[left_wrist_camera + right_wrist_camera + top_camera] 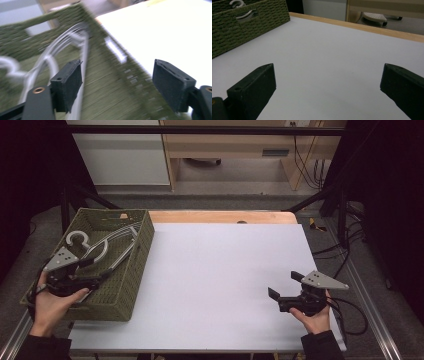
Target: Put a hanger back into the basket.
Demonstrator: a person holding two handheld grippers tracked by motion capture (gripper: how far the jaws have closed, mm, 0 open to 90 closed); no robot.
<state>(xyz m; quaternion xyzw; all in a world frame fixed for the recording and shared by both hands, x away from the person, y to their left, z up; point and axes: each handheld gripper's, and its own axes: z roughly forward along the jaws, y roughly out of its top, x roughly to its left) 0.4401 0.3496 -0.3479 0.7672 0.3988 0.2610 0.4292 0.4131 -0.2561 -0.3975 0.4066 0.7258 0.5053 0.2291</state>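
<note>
The high view looks forward and down from above the near edge, taking in the whole table [225,270] and the basket [131,270] at its left. The left gripper view sits close over the basket [105,82], looking into it, blurred. The right gripper view looks low across the table [324,62] toward the basket [249,27], which all three views share.

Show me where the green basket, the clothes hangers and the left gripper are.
green basket [131,287], high view, on its right outer wall.
clothes hangers [102,247], high view, on the grey curved shoulder.
left gripper [117,85], left gripper view, midway between its open jaws.
</note>
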